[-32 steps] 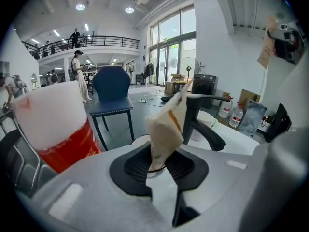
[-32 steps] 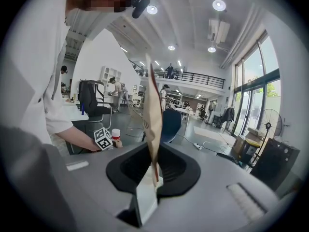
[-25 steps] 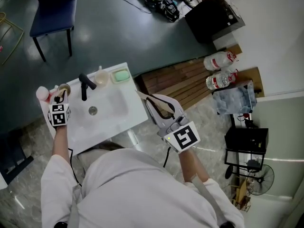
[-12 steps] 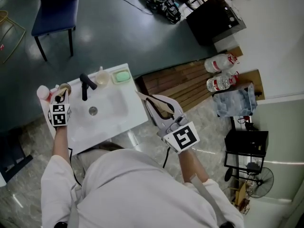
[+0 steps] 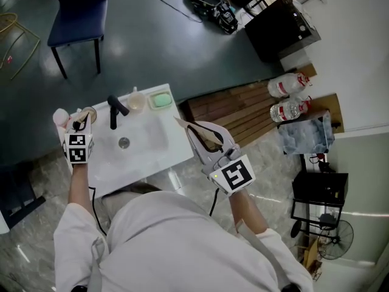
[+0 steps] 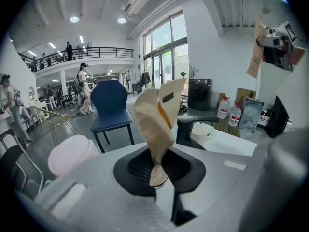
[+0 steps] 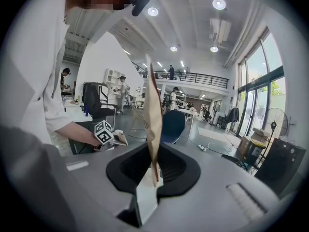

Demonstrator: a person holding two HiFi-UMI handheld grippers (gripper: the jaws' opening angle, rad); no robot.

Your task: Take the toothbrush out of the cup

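The left hand-held gripper point(image 6: 161, 100), whose jaws have just been closing, clenches the thin toothbrush point(image 6: 155, 174) between its beige fingers point(image 6: 148, 115), with the tan cup point(image 5: 89, 114) just beyond its tips on the white tabletop point(image 5: 173, 148), while the right hand-held gripper point(image 7: 150, 91) hangs pinched shut and empty well off to its right

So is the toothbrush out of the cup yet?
Nearly, I think. Done: the left gripper is at the brown cup on the sink, and its jaws have just been closing. In hand: they pinch a pale rounded end, likely the toothbrush. Left: lifting it clear; I can't tell if it's out yet.
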